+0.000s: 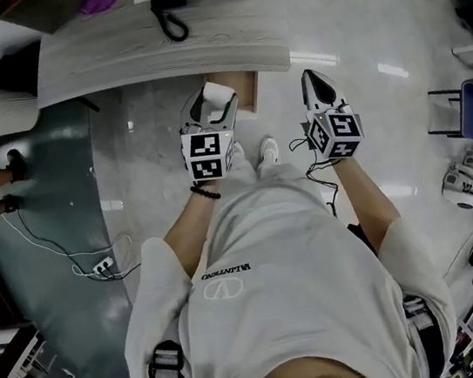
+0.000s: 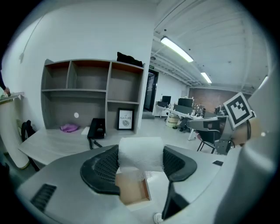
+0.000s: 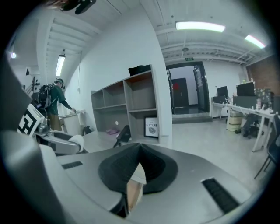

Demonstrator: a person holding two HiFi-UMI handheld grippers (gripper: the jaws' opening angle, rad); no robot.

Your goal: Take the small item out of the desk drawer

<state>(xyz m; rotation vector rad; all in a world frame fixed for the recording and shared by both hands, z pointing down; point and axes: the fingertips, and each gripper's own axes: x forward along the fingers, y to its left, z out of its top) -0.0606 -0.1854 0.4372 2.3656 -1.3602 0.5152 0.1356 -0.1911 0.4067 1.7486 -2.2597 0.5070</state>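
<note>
The jaws of the left gripper (image 1: 212, 104) stand fairly wide and are closed on a white roll (image 2: 141, 152), one pad against each of its round sides. The jaws of the right gripper (image 3: 139, 151) are pressed together with nothing between them. The roll is held in the air above the open drawer (image 1: 246, 90), whose wooden inside shows just under the edge of the counter (image 1: 111, 57), so the item is judged already out of the drawer.

The roll looks like wound gauze or a similar woven band. It is probably very light, soft and easy to squash. Its rough weave should hold well against the ribbed pads and is unlikely to slip. Too hard a squeeze could flatten it, and a loose end might unwind. The present hold, across the middle of its length, seems the sound place to grip it.
</note>
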